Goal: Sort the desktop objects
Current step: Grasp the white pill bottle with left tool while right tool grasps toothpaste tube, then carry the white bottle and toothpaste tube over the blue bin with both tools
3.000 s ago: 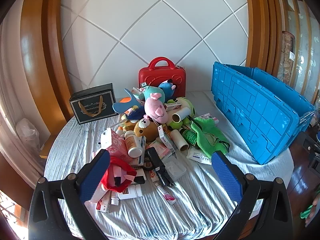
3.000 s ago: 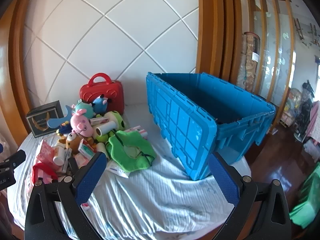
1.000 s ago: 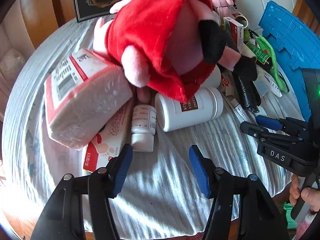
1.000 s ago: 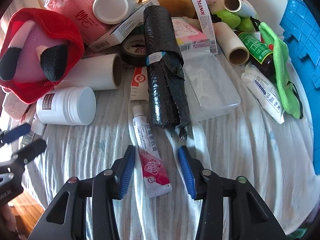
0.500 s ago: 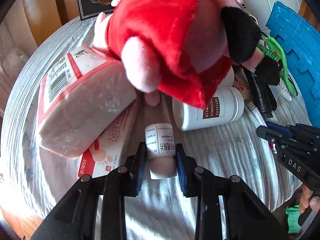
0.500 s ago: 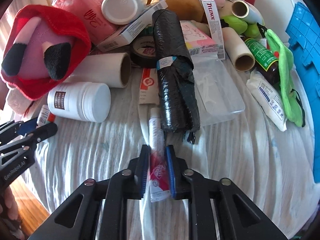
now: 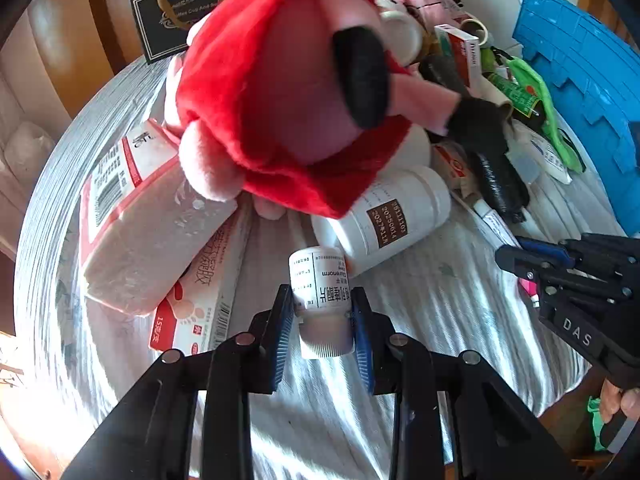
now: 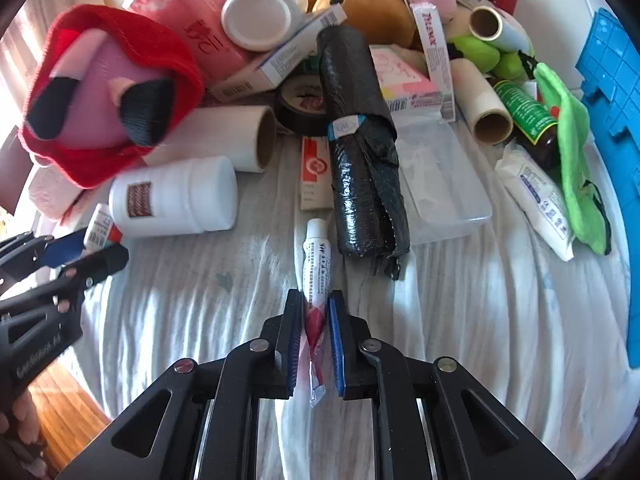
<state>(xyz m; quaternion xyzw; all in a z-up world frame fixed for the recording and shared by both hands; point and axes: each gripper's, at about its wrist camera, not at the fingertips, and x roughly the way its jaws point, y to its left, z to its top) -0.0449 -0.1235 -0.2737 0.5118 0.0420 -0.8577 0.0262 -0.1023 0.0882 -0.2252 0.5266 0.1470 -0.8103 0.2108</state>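
Observation:
My left gripper point(image 7: 322, 312) is shut on a small white medicine bottle point(image 7: 320, 288), cap toward the camera, just above the cloth. My right gripper point(image 8: 314, 312) is shut on a white and red ointment tube point(image 8: 316, 276), lifted slightly off the cloth. A large white pill bottle point(image 7: 396, 216) lies beside the small one, under a red plush toy point(image 7: 280, 80). A black roll of bags point(image 8: 360, 152) lies just right of the tube. The right gripper shows at the right of the left wrist view point(image 7: 516, 256); the left one at the left of the right wrist view point(image 8: 92, 256).
A blue crate point(image 7: 580, 60) stands at the right point(image 8: 612, 100). The pile holds tissue packs point(image 7: 140, 208), medicine boxes point(image 8: 280, 64), paper rolls point(image 8: 484, 100), a clear plastic box point(image 8: 440, 184), a green bottle point(image 8: 532, 120), green cloth point(image 8: 576, 152) and plush toys point(image 8: 372, 8). The table edge is close in front.
Both grippers descended from above the table to the pile, closed on the small bottle and the tube, and have lifted them slightly in the last half second.

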